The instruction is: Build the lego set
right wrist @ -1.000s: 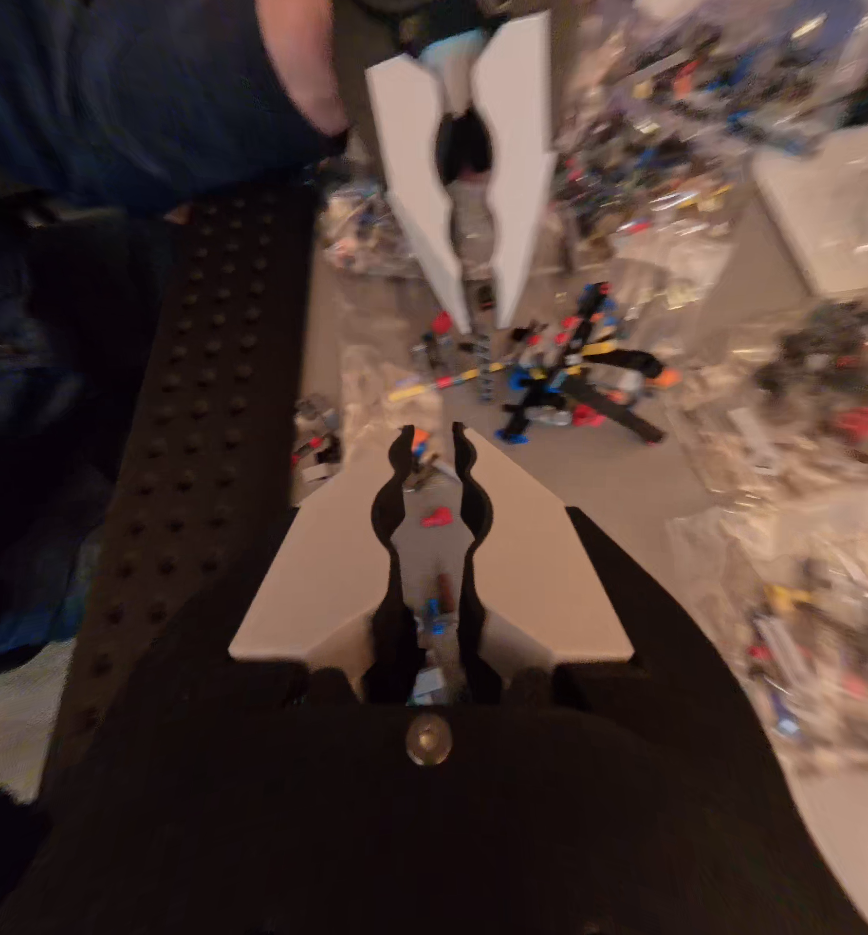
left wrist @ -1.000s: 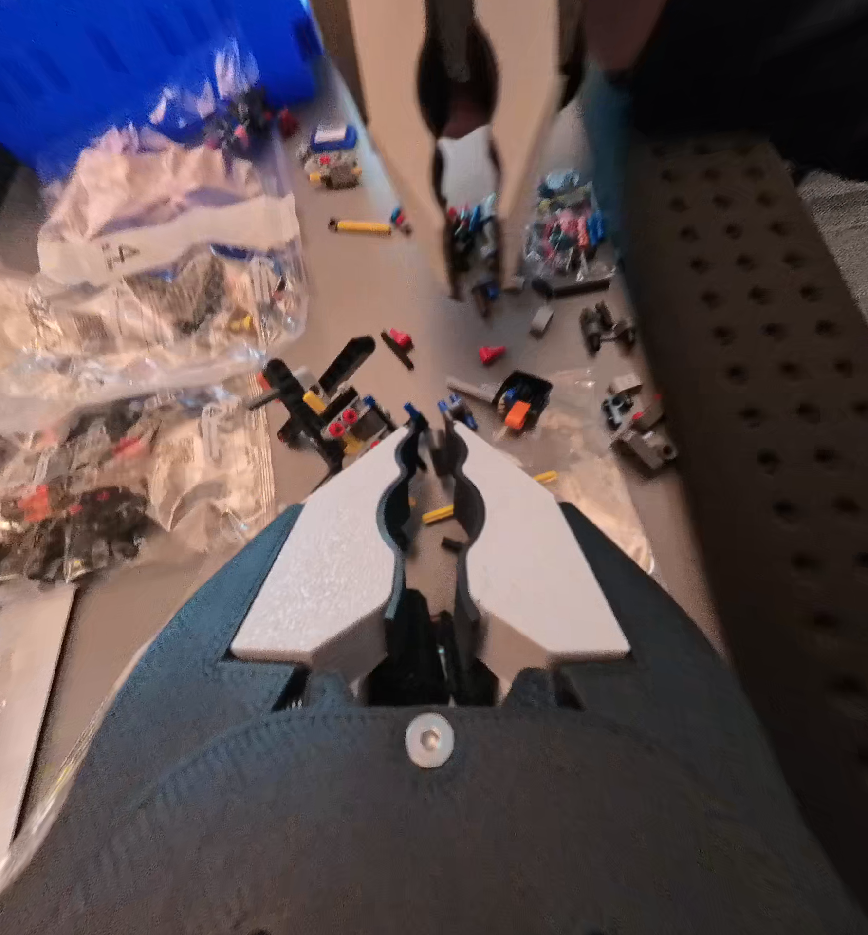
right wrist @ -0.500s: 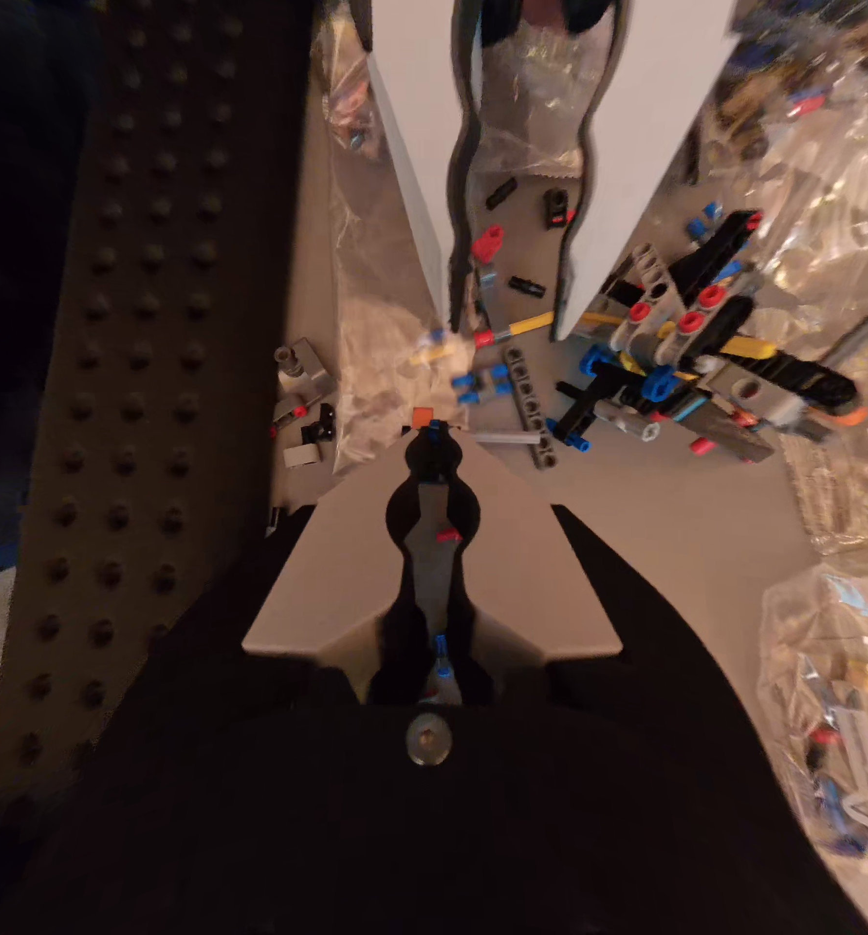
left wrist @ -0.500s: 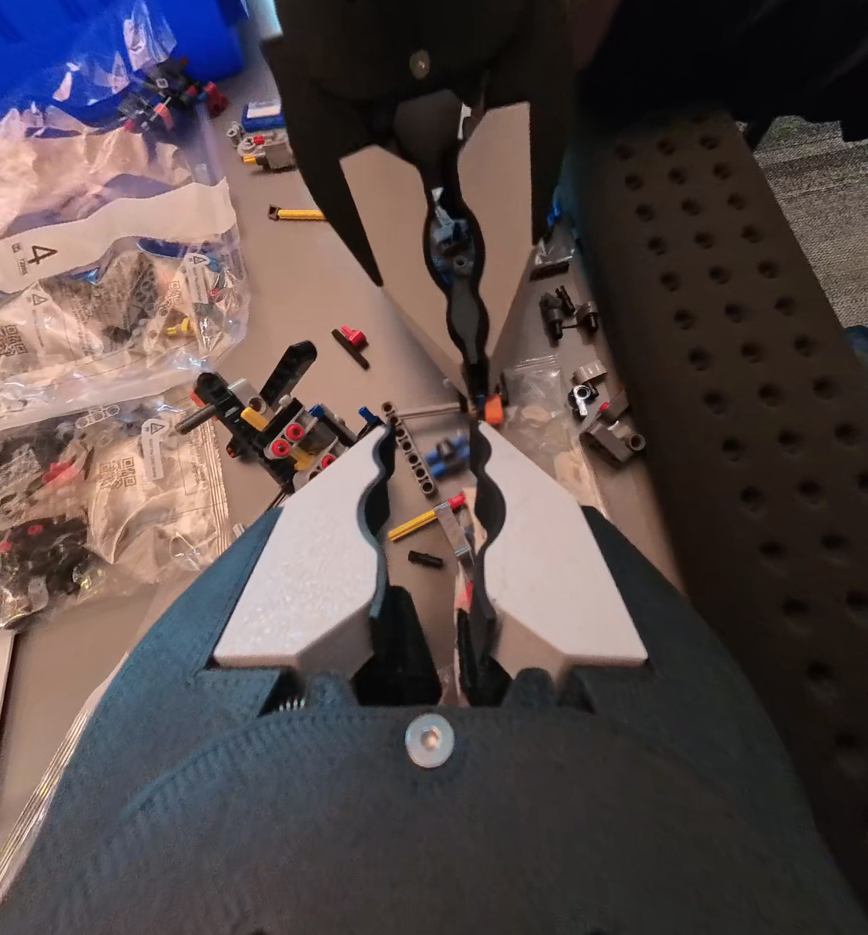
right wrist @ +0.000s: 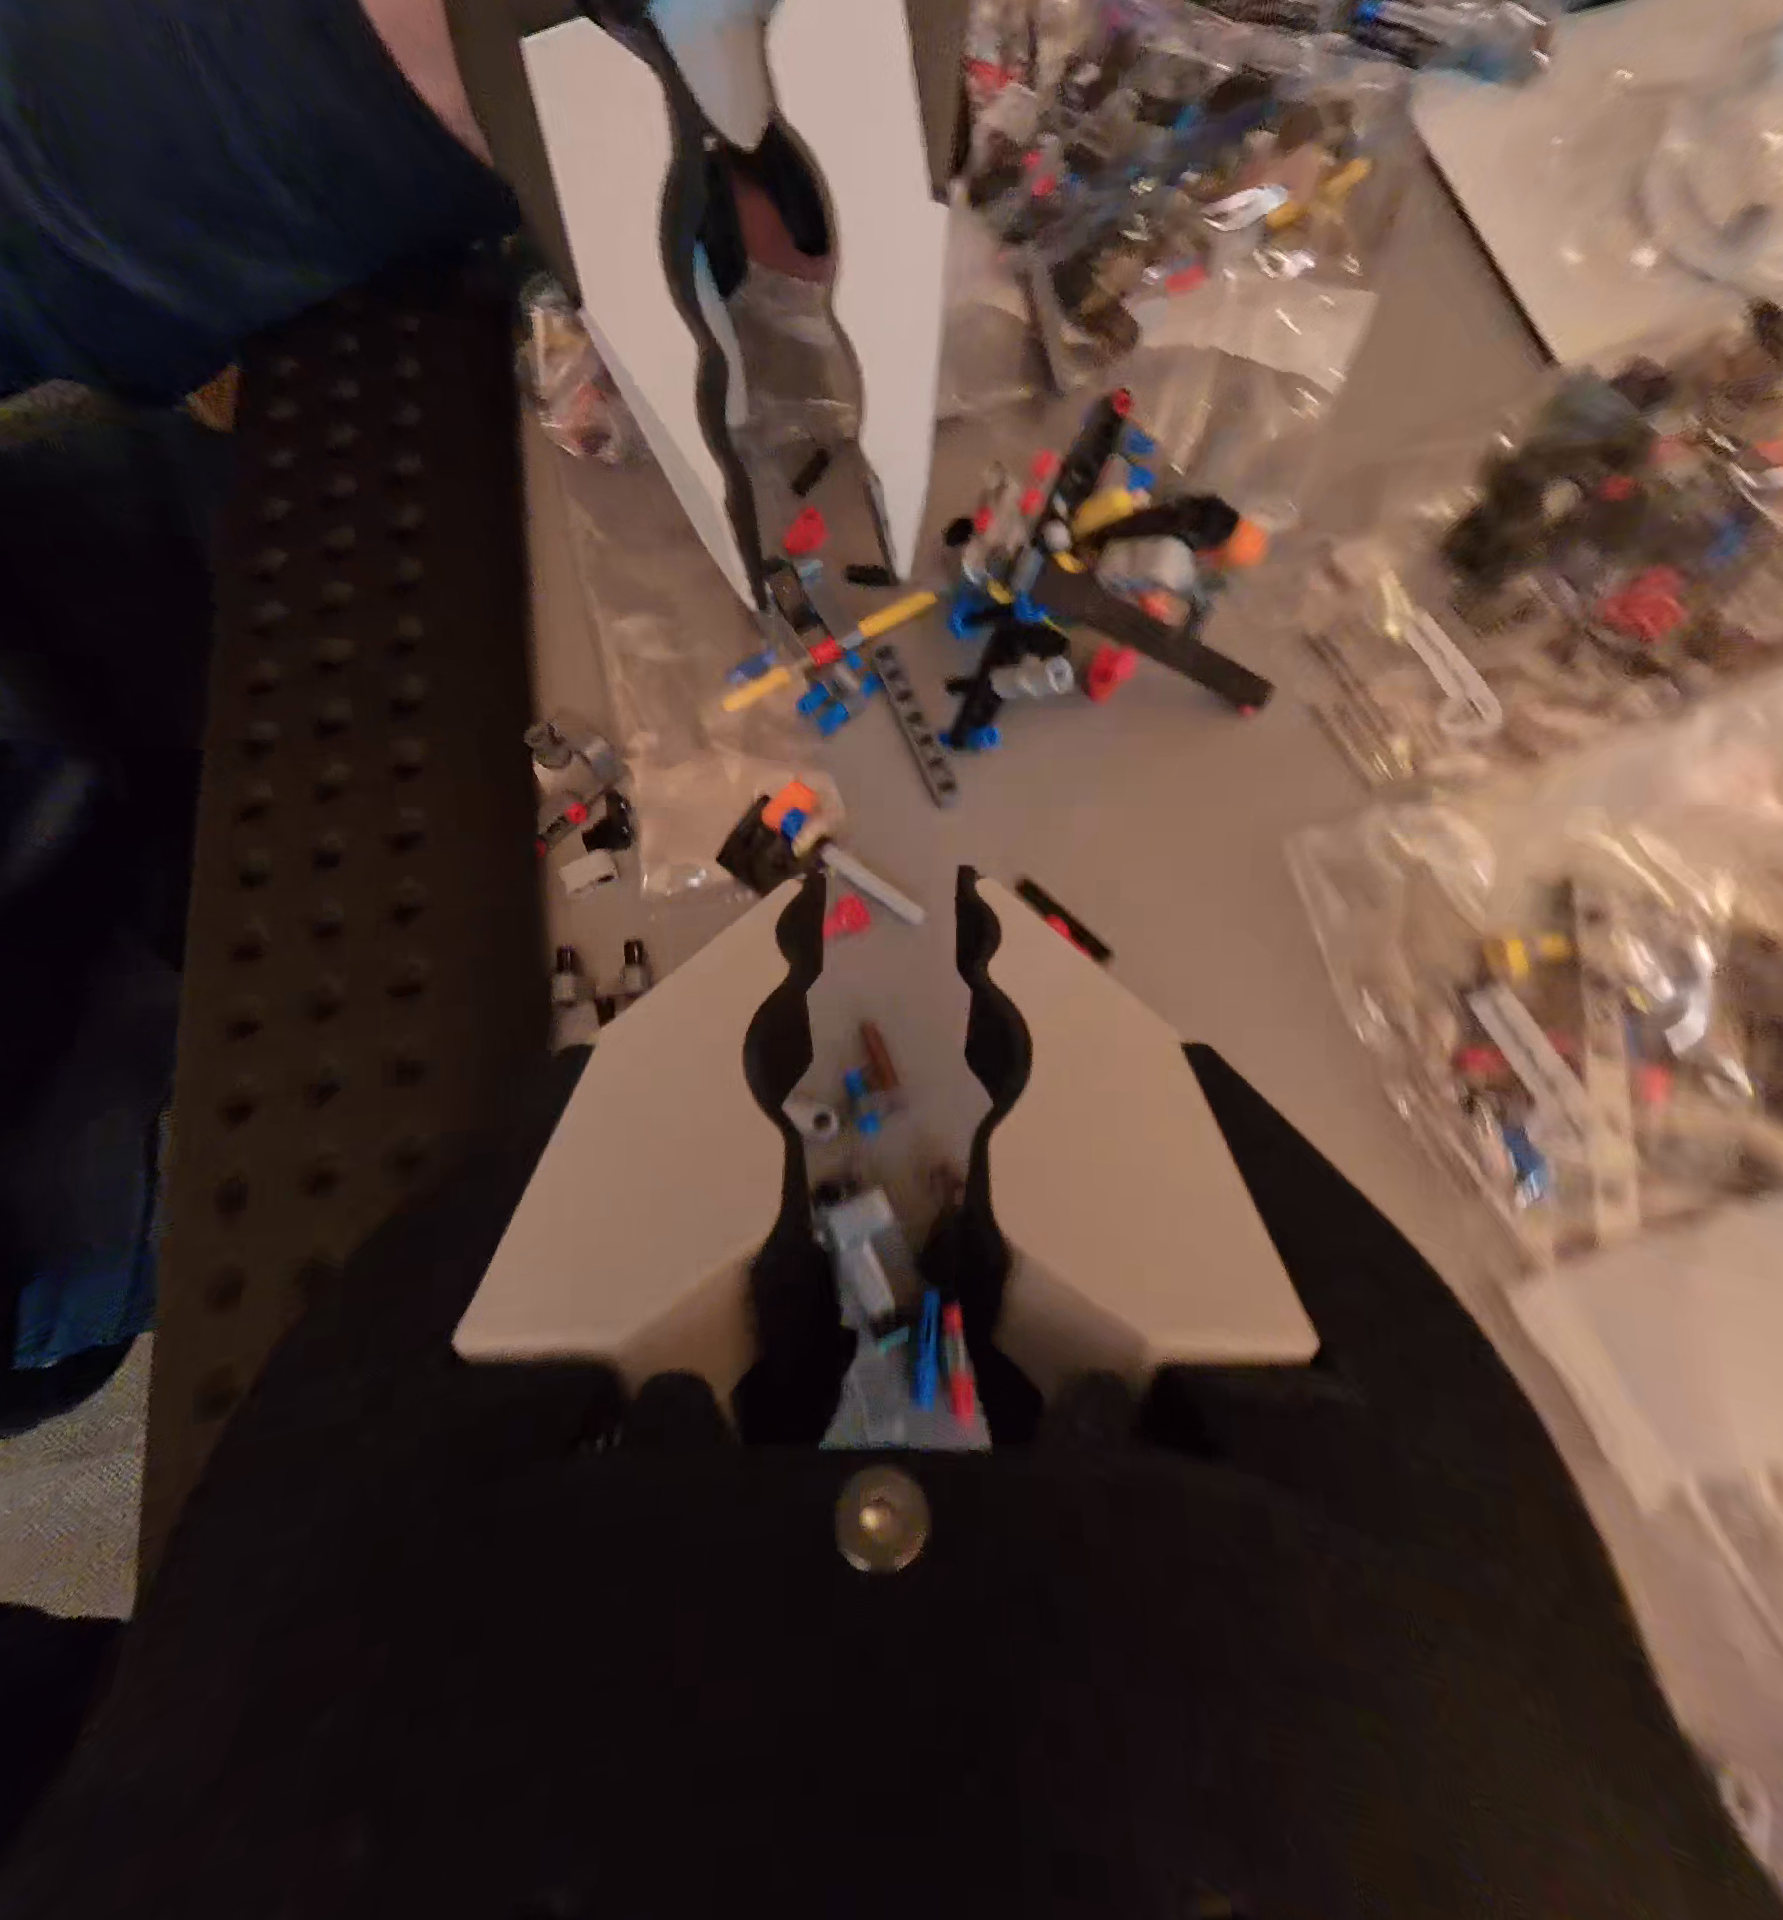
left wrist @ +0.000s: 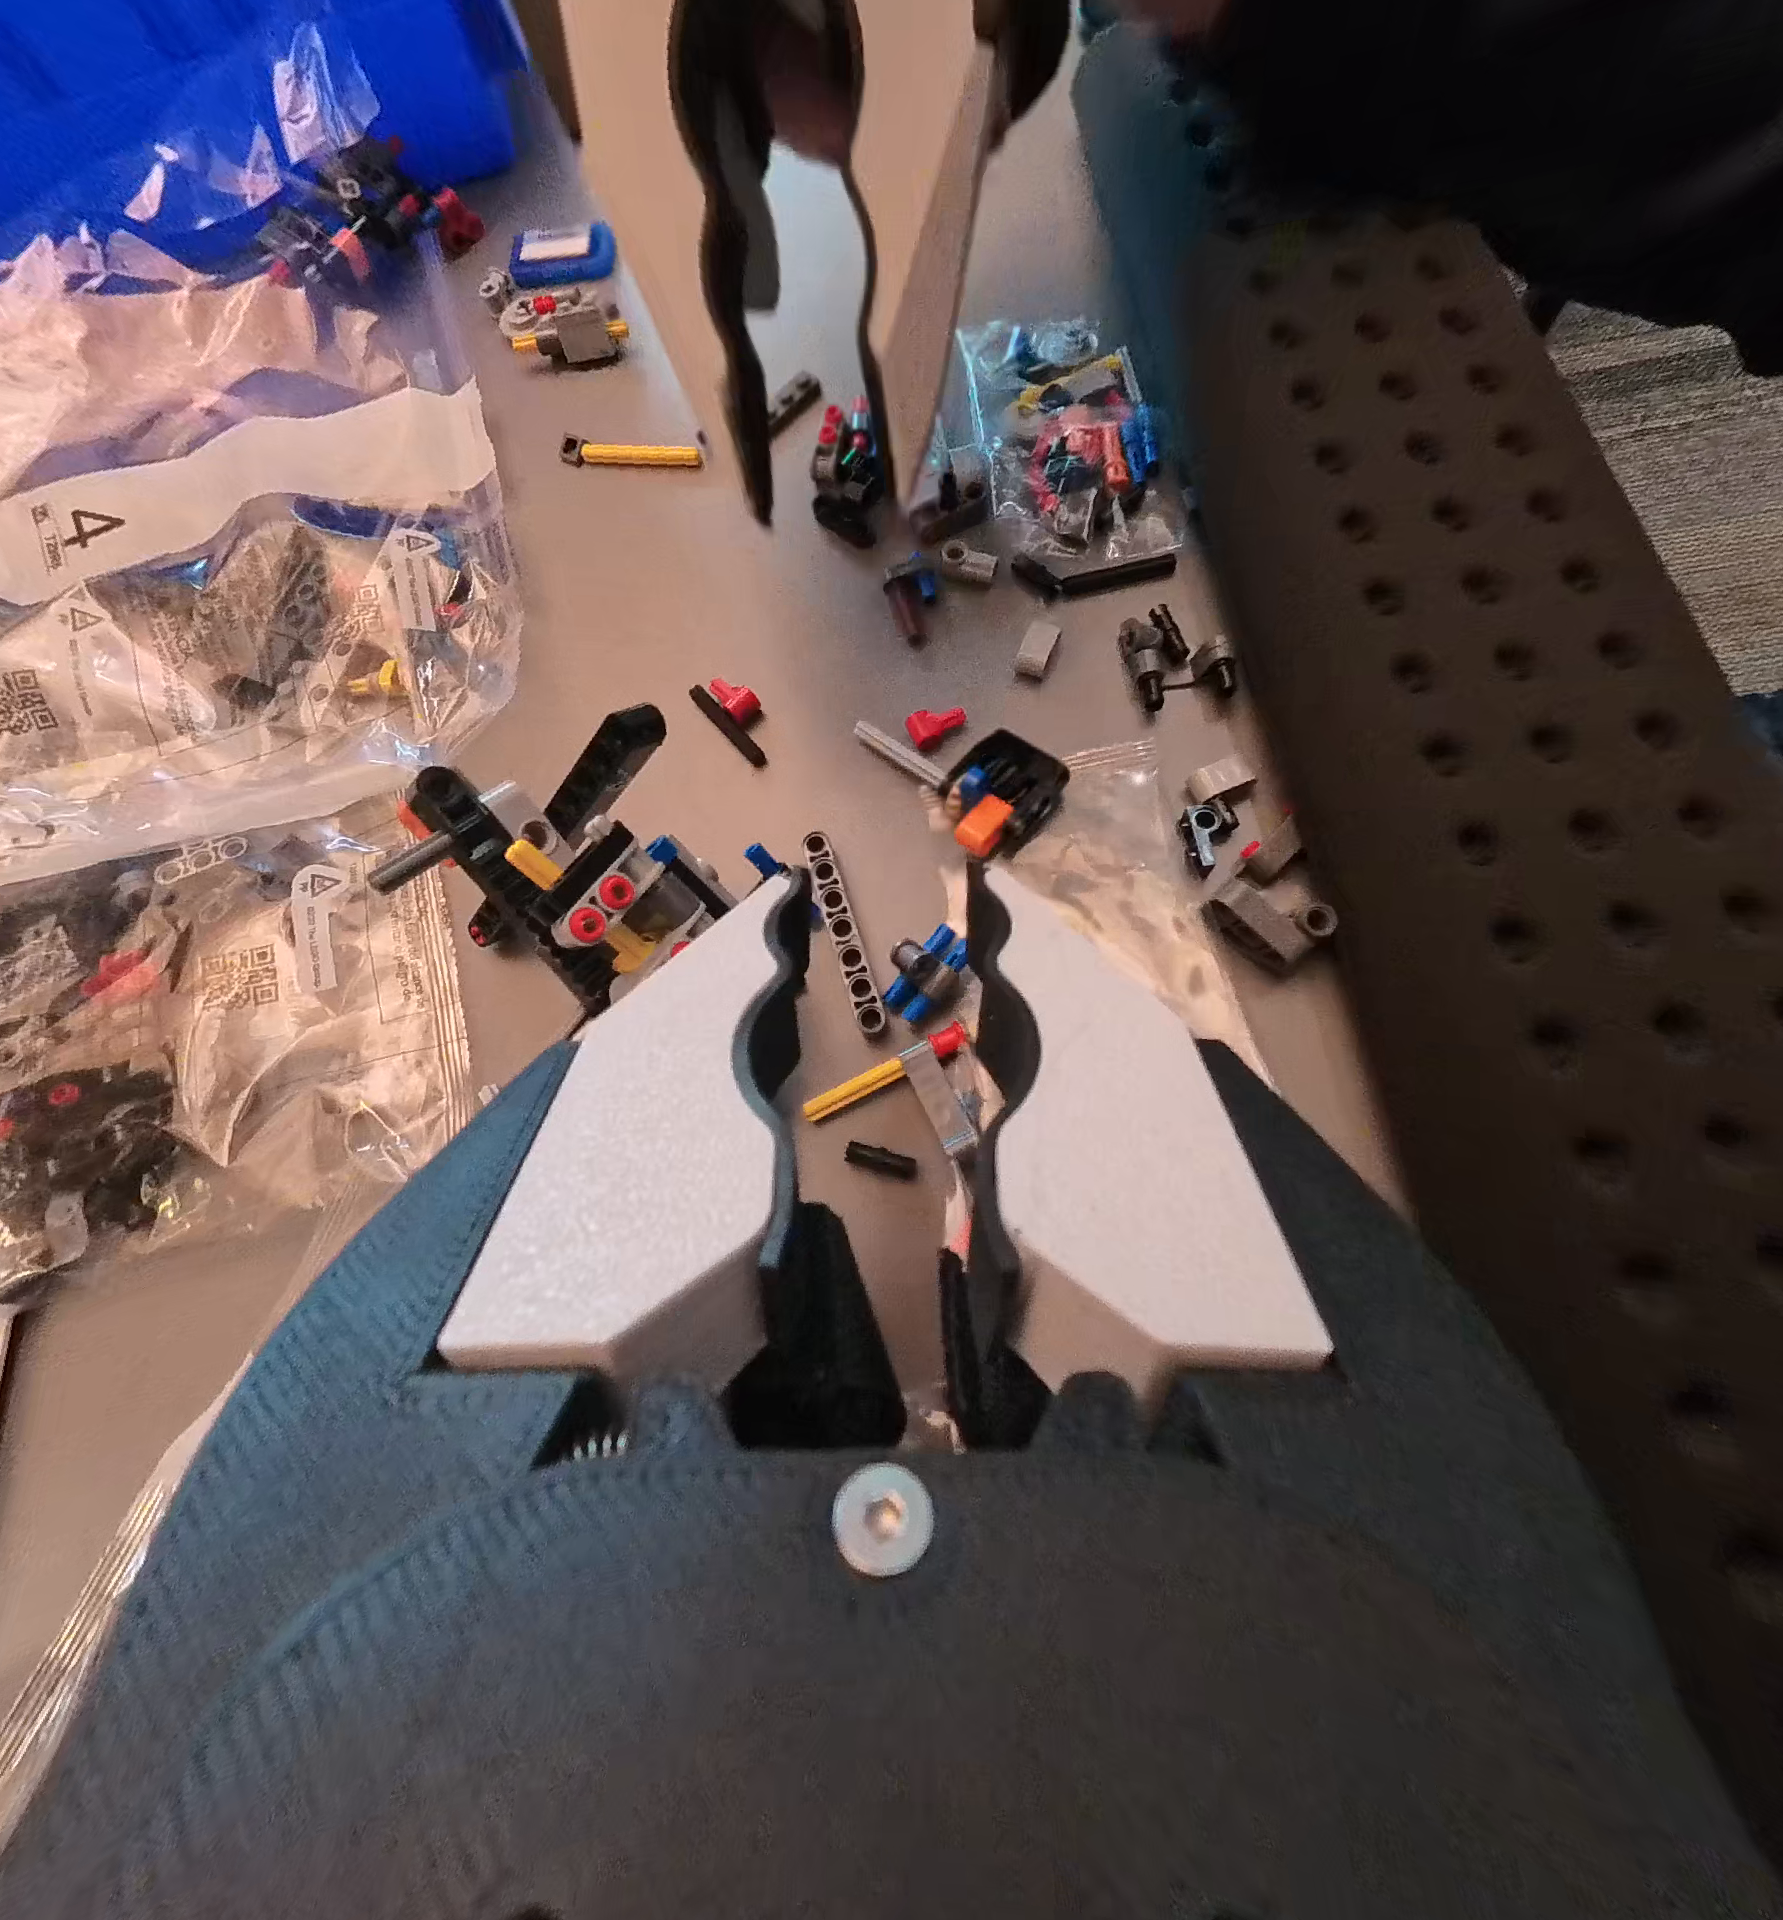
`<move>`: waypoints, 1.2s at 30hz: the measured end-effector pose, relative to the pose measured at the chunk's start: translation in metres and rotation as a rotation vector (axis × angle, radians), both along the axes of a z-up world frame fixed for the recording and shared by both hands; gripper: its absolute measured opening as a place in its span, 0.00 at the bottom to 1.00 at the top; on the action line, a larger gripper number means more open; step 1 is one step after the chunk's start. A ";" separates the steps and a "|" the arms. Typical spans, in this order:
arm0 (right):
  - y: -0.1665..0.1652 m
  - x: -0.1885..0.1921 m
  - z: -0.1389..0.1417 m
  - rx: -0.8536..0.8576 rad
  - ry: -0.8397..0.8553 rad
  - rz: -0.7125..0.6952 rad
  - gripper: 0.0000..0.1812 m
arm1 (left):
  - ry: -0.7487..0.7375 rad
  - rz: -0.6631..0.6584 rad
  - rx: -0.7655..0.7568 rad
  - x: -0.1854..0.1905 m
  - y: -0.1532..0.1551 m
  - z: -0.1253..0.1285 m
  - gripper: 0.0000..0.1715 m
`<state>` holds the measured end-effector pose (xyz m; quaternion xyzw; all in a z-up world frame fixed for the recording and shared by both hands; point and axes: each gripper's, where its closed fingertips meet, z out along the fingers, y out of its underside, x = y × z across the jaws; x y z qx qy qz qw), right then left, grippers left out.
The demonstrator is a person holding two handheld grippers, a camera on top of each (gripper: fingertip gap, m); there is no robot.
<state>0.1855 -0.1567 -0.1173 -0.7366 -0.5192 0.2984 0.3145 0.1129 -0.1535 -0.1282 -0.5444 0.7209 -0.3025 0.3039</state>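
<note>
Left gripper [left wrist: 879, 894] above the grey counter [left wrist: 658, 603], jaws apart and empty; beneath the gap lie a dark grey holed beam [left wrist: 845, 933], a small blue-and-grey piece [left wrist: 926, 966] and a yellow axle [left wrist: 856, 1089]. The partly built lego assembly [left wrist: 565, 873] stands just left of the left fingertip. Right gripper [right wrist: 889, 883] faces it from the far side, jaws likewise apart and empty, near a black piece with an orange part [right wrist: 778, 826]. Sealed part bags [left wrist: 191, 582] lie to the left of the assembly.
</note>
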 end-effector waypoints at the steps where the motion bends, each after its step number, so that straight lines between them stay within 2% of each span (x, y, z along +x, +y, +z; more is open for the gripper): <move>1: 0.000 0.011 -0.001 -0.007 -0.013 -0.033 0.14 | 0.003 0.000 0.002 0.000 0.000 -0.001 0.17; 6: -0.015 0.062 -0.029 -0.044 -0.187 -0.126 0.15 | 0.009 -0.006 0.008 0.001 0.000 -0.002 0.17; 10: -0.025 0.068 -0.046 -0.079 -0.248 -0.122 0.15 | 0.009 -0.009 0.008 0.003 -0.001 -0.003 0.17; 12: -0.021 0.070 -0.057 -0.059 -0.313 -0.136 0.11 | 0.011 -0.013 0.006 0.003 -0.001 -0.004 0.17; 14: -0.016 0.061 -0.054 -0.030 -0.292 -0.123 0.00 | 0.006 -0.014 0.004 0.004 -0.001 -0.004 0.17; 15: -0.013 0.060 -0.054 -0.017 -0.295 -0.133 0.00 | 0.005 -0.010 0.004 0.004 -0.001 -0.004 0.17; 17: -0.011 0.061 -0.053 -0.030 -0.299 -0.145 0.07 | 0.007 -0.004 0.002 0.003 0.001 -0.004 0.17; 22: 0.005 0.085 -0.040 0.001 -0.274 -0.264 0.08 | -0.002 -0.006 0.006 0.003 0.001 -0.002 0.17; 27: 0.008 0.085 -0.056 -0.019 -0.357 -0.241 0.10 | 0.000 -0.008 0.012 0.003 0.000 -0.003 0.17; 30: 0.017 0.080 -0.051 0.035 -0.347 -0.249 0.11 | -0.006 -0.007 0.011 0.003 0.000 -0.001 0.17; 33: 0.001 0.065 -0.036 0.057 -0.269 -0.151 0.08 | -0.008 -0.007 0.013 0.003 0.000 0.000 0.17; 36: -0.012 0.058 -0.044 0.049 -0.311 -0.079 0.08 | -0.010 -0.012 0.014 0.004 -0.001 0.000 0.17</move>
